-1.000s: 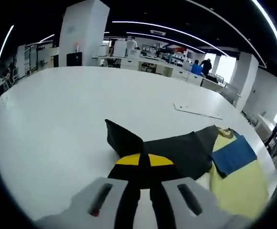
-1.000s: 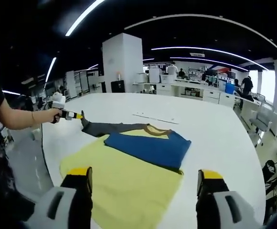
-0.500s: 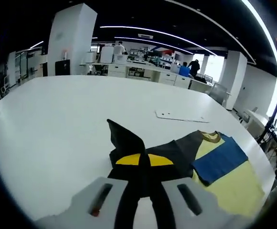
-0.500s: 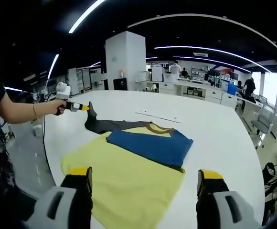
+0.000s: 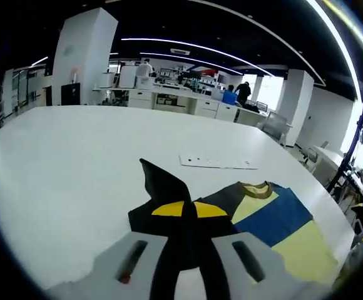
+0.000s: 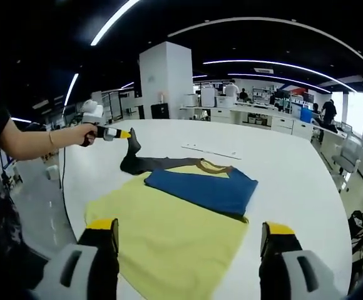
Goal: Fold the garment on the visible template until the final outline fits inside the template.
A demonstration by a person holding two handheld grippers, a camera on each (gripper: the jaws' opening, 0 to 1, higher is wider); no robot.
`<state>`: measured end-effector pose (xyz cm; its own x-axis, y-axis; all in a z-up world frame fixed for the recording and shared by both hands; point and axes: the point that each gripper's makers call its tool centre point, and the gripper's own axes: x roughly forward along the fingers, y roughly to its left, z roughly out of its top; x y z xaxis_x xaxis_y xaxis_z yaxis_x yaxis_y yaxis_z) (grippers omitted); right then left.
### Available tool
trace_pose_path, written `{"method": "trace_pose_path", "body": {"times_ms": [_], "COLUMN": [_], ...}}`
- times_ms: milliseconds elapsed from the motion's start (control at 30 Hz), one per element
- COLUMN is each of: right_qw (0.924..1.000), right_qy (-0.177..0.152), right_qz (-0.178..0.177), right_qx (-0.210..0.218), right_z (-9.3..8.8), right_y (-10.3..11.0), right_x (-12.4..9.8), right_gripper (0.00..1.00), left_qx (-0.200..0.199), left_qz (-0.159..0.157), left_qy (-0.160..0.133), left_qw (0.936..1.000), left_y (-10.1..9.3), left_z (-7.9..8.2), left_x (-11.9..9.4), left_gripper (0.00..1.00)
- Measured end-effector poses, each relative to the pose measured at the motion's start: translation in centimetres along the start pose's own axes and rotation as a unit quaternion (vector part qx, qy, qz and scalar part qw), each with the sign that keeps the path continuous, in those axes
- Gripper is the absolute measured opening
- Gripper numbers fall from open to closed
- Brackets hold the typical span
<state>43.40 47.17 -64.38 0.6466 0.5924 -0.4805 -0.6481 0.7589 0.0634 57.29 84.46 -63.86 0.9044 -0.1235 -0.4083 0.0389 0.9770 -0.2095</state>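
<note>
A garment lies on a white table: a yellow body, a blue panel folded over it, and a dark grey sleeve. In the left gripper view my left gripper is shut on the dark sleeve, whose tip sticks up past the yellow fingertips; the blue panel and yellow cloth lie to its right. The right gripper view has that left gripper, held by a hand, lifting the sleeve end above the table. My right gripper stands open over the near edge of the yellow cloth, nothing between its fingers.
The white table is wide, with a flat white strip lying beyond the garment. A person's arm reaches in from the left. Desks, a white pillar and people stand far behind.
My left gripper has carried the sleeve end up and toward the garment's body. The right gripper has stayed open in place.
</note>
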Motion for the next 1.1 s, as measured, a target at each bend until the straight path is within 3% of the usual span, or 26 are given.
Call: {"method": "trace_pose_path", "body": {"times_ms": [400,567,667,933,1100], "right_qw": [0.9998,0.9997,0.9996,0.9998,0.9997], "right_qy": [0.013,0.000,0.000,0.010,0.010], "right_qz": [0.011,0.015,0.018,0.013,0.012], "right_qx": [0.008,0.017,0.021,0.014,0.019], "right_z": [-1.2,-0.9,-1.1,-1.6,-1.7], "right_y": [0.5,0.9,1.0,0.6,0.4], "right_x": [0.4,0.6,0.7,0.7,0.6], "right_gripper": [0.94,0.94,0.94,0.94,0.94], "left_qx": [0.016,0.013,-0.003,0.009,0.008], "left_qz": [-0.030,-0.044,-0.060,-0.109,-0.129], "left_qy": [0.008,0.010,0.006,0.009,0.008], "left_qw": [0.9994,0.9989,0.9982,0.9940,0.9916], "left_y": [-4.4,-6.4,-7.9,-12.8,-14.8], "left_z": [0.4,0.5,0.8,1.2,1.3], "left_x": [1.4,1.9,2.4,3.8,4.3], "left_gripper": [0.01,0.01,0.01,0.01,0.01]}}
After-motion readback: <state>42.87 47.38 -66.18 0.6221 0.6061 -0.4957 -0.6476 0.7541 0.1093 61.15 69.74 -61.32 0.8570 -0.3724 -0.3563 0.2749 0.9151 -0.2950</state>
